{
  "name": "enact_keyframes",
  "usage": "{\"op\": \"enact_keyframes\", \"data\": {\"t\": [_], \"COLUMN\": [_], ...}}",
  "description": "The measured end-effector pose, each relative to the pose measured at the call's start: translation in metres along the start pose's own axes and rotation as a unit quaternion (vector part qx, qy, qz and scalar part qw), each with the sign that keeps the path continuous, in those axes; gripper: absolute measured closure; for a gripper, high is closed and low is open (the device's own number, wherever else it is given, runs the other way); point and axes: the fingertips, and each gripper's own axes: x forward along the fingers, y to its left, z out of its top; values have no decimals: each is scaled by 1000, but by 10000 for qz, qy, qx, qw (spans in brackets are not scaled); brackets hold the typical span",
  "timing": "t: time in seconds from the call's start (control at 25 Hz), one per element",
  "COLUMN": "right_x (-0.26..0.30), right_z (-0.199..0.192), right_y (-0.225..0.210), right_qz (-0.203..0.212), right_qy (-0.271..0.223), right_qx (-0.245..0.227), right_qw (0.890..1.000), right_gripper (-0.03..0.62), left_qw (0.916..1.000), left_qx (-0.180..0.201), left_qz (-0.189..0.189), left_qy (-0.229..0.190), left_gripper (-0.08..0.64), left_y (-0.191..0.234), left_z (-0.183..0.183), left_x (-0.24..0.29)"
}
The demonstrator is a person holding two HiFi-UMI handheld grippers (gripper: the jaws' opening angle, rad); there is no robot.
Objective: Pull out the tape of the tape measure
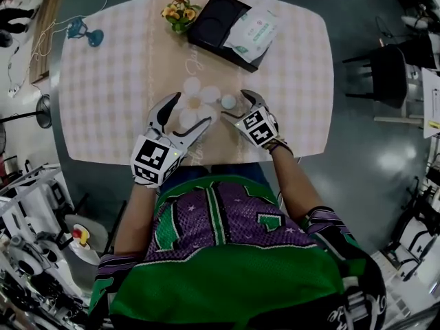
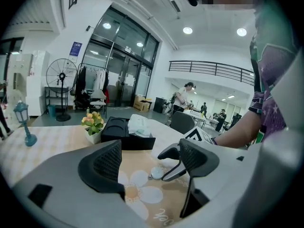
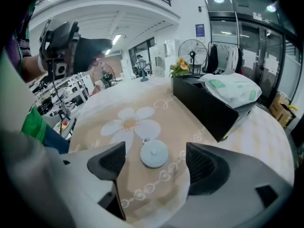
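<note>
The tape measure (image 1: 227, 102) is a small round pale disc with a short pull tab, lying flat on the flower-print table (image 1: 117, 81). My right gripper (image 1: 237, 106) is open around it. In the right gripper view the tape measure (image 3: 154, 154) lies between the two pads, with a gap on each side. My left gripper (image 1: 189, 112) is open and holds nothing. It hovers over the printed white flower just left of the disc. In the left gripper view the tape measure (image 2: 156, 173) shows beyond the left gripper (image 2: 151, 160), next to a finger of the right one.
A black box (image 1: 213, 20) with a white packet on it sits at the table's far side. A small flower pot (image 1: 180, 12) stands beside it and a blue lamp figurine (image 1: 86, 31) at the far left. A dark chair (image 1: 388, 71) stands right of the table.
</note>
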Motion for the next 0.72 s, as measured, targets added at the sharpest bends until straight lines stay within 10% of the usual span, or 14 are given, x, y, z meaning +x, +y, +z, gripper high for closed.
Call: {"op": "enact_keyframes", "data": {"t": [0.72], "right_x": [25], "right_z": [-11], "right_y": [-4], "right_qz": [-90], "right_qy": [176], "right_qx": [142], "right_qw": [9997], "right_gripper": [272], "left_qw": [9992], "left_qx": [-189], "left_qz": [305], "left_qy": [-174], "left_gripper": [166], "left_y": [14], "left_z": [7], "left_x": [-34]}}
